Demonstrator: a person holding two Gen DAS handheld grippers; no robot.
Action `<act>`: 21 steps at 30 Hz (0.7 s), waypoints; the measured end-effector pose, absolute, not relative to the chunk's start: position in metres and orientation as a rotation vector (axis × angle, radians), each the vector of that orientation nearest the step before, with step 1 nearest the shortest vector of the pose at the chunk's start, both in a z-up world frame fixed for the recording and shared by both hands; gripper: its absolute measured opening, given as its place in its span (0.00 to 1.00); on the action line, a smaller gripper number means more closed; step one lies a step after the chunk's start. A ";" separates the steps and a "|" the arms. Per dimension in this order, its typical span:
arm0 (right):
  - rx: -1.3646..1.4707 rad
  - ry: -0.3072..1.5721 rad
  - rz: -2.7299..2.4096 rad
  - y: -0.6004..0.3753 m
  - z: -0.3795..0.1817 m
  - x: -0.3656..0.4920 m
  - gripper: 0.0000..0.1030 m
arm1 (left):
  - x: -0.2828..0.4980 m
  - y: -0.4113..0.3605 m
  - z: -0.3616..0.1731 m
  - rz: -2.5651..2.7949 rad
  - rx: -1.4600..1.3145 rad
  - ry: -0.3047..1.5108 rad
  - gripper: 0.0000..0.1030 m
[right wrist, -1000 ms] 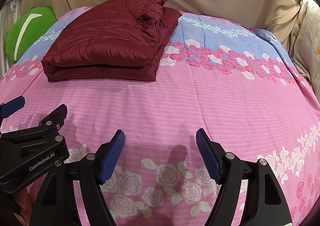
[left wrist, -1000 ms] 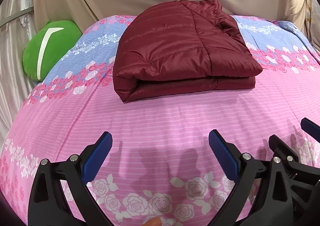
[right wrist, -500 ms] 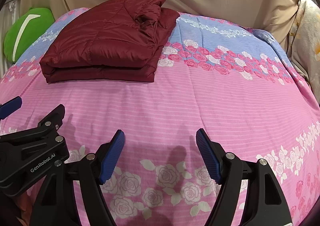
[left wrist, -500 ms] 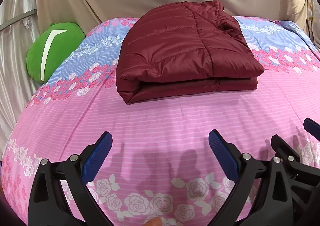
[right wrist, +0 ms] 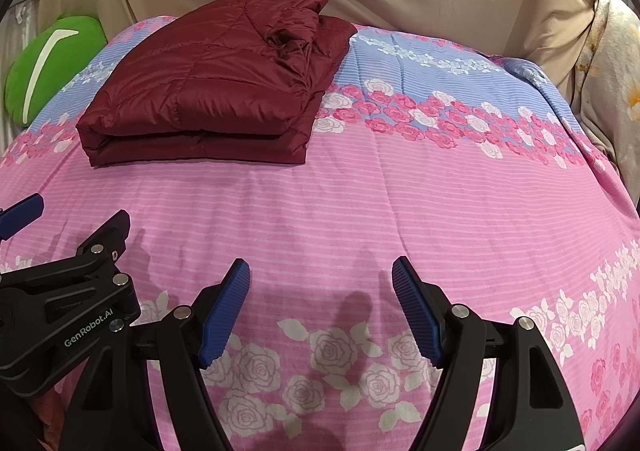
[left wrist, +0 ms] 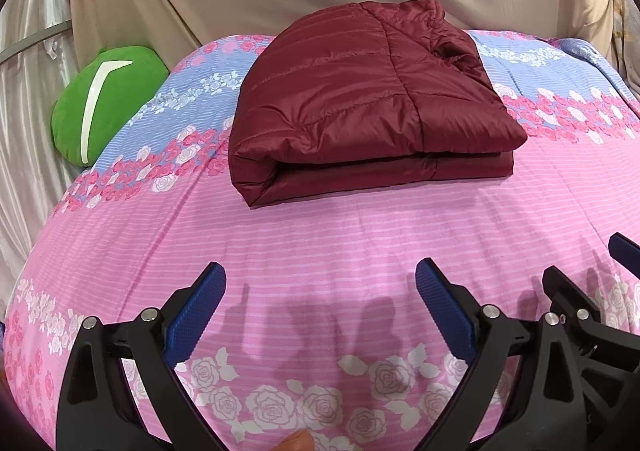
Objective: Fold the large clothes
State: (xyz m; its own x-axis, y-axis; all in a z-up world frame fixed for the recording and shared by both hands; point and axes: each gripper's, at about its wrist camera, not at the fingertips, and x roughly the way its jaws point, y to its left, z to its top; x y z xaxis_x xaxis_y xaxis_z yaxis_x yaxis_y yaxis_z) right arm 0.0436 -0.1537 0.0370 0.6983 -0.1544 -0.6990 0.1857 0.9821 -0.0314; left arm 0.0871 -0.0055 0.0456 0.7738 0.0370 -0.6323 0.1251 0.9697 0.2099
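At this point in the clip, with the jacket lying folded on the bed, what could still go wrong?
1. The puffy jacket is slippery and bulges at its rolled left edge, so the top layer may spring open or slide.
2. Its bunched collar end looks loose and could unravel if nudged.
3. Both the left gripper and the right gripper hang open near the bedspread; lowering them could snag it.

Only my view shifted, really. From my left tongs (left wrist: 320,303) the folded maroon quilted puffer jacket (left wrist: 360,103) and the green plush cushion (left wrist: 100,103) now sit slightly further right and lower in frame. From my right tongs (right wrist: 320,295) the jacket drifted a touch down too.
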 end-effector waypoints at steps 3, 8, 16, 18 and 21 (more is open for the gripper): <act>0.040 0.775 -0.183 -0.156 0.037 0.044 0.70 | 0.087 -0.007 0.046 -0.047 0.247 0.685 0.88; 0.040 0.774 -0.184 -0.156 0.037 0.043 0.70 | 0.087 -0.006 0.046 -0.048 0.240 0.685 0.88; 0.042 0.774 -0.188 -0.154 0.038 0.044 0.70 | 0.087 -0.009 0.045 -0.035 0.231 0.688 0.89; 0.042 0.774 -0.187 -0.154 0.038 0.044 0.70 | 0.087 -0.009 0.045 -0.033 0.232 0.691 0.89; 0.043 0.773 -0.186 -0.155 0.038 0.044 0.70 | 0.089 -0.008 0.044 -0.031 0.227 0.696 0.90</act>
